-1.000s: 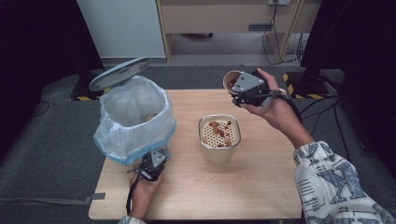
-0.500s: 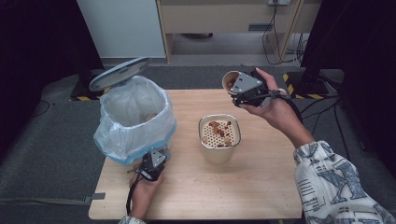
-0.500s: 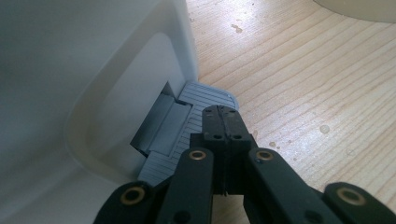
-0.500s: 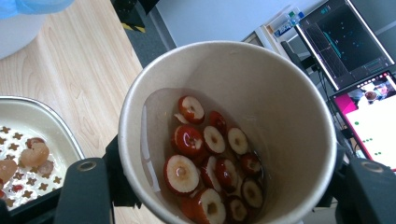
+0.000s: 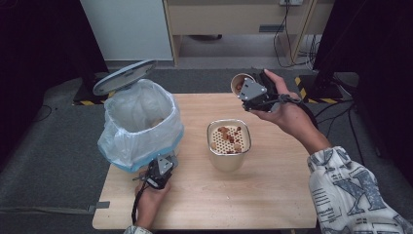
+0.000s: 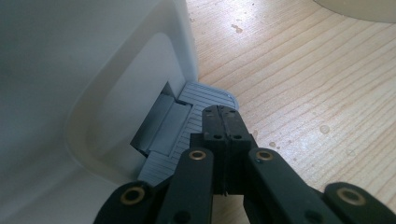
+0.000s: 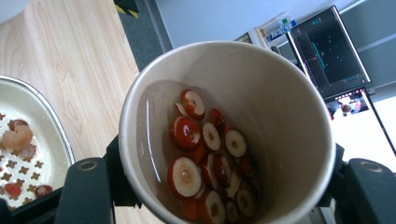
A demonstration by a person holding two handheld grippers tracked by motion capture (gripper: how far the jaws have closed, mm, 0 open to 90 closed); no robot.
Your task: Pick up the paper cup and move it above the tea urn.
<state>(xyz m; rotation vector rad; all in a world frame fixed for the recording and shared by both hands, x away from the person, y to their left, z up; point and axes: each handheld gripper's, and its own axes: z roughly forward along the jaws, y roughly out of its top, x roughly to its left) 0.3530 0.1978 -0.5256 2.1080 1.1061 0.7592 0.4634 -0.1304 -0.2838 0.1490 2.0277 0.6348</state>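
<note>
Wooden bench [image 5: 272,195]: carrying everything, seen from above.

Pedal bin [image 5: 139,124]: standing at the bench's left side, lined with a pale bag, its grey lid [image 5: 124,76] tipping up behind.

Metal strainer pot [image 5: 229,144]: sitting mid-bench, a few red and pale pieces lying on its perforated insert.

Paper cup [image 7: 224,130]: being held tilted above the bench's far right corner, holding red-skinned fruit slices [image 7: 205,163] in liquid.

Right tongs [image 5: 253,92]: clamping the cup from both sides.

Left tongs [image 6: 223,122]: pressed fully closed, tips resting on the bin's grey ribbed pedal [image 6: 196,116], gripping nothing.
</note>
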